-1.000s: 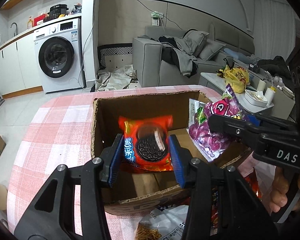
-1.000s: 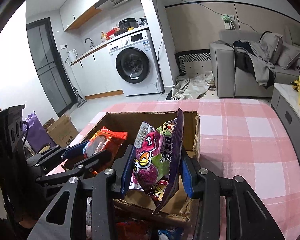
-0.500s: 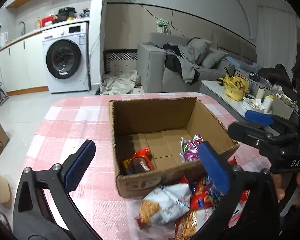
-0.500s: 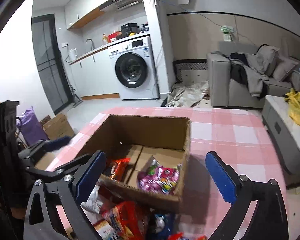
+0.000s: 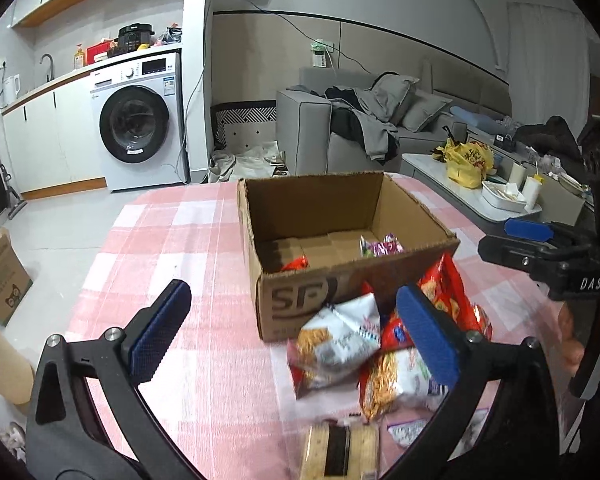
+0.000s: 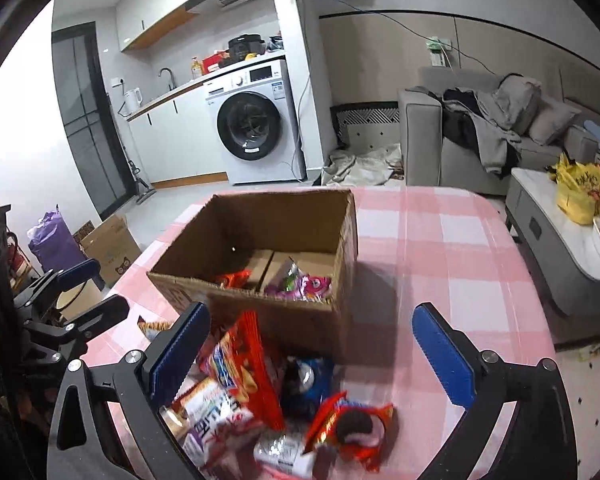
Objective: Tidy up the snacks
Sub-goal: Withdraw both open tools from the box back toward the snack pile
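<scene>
I hold both claws, left and right, spread wide and empty above loose snack packets heaped against the cardboard box, ready to pick; two packets lie inside.

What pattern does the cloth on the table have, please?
Pink and white checks on the tablecloth, clearest in the right wrist view.

Ahead of the left claw stands the cardboard box on the table; two snack packets lie inside. A snack pile lies between the right claw and the box.
</scene>
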### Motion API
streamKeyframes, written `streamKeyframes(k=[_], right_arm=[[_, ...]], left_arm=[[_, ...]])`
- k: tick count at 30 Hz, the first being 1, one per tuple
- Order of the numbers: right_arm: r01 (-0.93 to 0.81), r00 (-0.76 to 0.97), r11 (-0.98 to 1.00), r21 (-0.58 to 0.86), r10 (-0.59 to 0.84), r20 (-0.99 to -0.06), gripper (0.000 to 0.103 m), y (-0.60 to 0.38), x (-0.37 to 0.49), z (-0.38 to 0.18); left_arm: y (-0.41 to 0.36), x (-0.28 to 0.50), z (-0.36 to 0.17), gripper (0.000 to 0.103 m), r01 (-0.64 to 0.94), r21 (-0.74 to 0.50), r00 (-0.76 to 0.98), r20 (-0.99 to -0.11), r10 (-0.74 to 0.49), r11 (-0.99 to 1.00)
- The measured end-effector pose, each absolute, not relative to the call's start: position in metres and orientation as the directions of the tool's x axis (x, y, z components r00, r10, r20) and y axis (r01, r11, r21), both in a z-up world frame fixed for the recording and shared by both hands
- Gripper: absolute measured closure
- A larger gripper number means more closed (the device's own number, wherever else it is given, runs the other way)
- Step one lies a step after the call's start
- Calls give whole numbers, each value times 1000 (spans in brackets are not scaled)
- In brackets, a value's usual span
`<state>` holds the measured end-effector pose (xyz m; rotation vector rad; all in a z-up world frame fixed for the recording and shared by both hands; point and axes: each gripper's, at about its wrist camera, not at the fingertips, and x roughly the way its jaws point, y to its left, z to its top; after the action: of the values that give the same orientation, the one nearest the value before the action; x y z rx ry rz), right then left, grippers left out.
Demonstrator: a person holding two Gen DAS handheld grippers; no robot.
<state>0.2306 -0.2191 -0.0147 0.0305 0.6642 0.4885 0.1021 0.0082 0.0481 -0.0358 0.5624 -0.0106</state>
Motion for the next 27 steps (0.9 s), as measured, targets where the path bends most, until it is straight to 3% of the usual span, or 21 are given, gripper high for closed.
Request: streamKeyframes(k=[27], right_arm=[[-384, 647, 911, 151, 382, -660, 0, -237, 185, -54]], left_arm=[[14, 55, -5, 0, -39, -49, 762, -648, -2, 998]])
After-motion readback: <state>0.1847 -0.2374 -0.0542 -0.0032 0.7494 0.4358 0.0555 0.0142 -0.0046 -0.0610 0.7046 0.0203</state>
